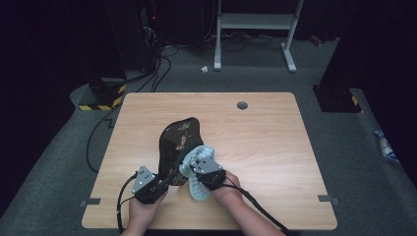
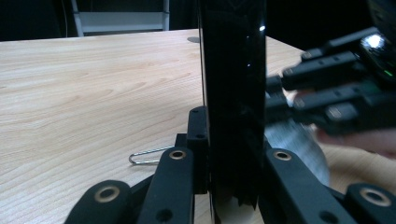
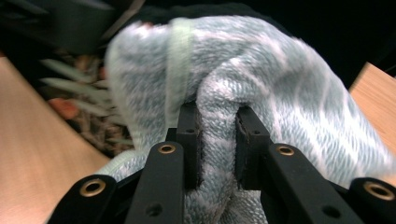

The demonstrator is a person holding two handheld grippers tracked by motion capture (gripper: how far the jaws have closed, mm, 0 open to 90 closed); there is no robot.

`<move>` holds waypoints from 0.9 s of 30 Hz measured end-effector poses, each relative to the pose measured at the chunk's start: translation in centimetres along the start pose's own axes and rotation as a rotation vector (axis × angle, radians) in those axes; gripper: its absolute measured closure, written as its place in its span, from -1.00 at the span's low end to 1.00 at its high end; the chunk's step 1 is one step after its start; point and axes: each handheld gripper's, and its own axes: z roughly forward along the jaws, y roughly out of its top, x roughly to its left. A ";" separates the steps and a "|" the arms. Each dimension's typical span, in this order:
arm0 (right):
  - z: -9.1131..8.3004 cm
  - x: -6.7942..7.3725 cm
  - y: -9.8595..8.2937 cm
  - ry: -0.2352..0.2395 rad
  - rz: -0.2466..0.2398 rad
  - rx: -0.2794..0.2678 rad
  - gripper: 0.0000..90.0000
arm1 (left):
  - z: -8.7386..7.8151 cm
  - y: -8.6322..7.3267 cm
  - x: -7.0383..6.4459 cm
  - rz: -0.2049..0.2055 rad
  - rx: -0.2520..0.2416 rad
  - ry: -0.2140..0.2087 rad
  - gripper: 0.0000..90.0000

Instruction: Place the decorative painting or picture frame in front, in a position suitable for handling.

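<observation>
Left tool (image 1: 164, 183): we saw its jaws clamped on the near edge of the black tray (image 1: 178, 142), one jaw on each face, as the left gripper view showed.
Tray: we noted it propped up from the worktop (image 1: 265, 142), glossy black with a painted flower pattern, its far end toward the middle of the worktop; in the left gripper view it stood edge-on (image 2: 233, 93) between the jaws.
Right tool (image 1: 199, 167): we found it closed on a fold of the pale blue-green cloth (image 3: 280, 93), the pile bunched between both jaws.
Cloth: we saw it (image 1: 199, 169) pressed against the right side of the tray, just beside the left tool.
Wire clip (image 2: 149, 155): lay on the worktop, left of the tray.
</observation>
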 end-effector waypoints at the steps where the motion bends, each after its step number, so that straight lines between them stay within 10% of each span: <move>1: 0.1 -0.6 0.0 -0.015 0.011 0.002 0.65 | 0.0 0.0 0.0 0.000 0.000 0.000 0.76; 9: 1.5 -5.1 -0.6 -0.114 0.115 0.050 0.65 | 0.0 0.0 0.0 -0.001 -0.003 -0.001 0.76; 22: 0.2 2.9 -0.8 0.074 -0.062 0.055 0.65 | 0.0 -0.1 0.1 -0.016 -0.005 -0.001 0.77; 27: 0.4 2.8 -1.1 0.070 -0.070 0.073 0.65 | 0.0 0.0 0.2 -0.014 -0.001 -0.003 0.77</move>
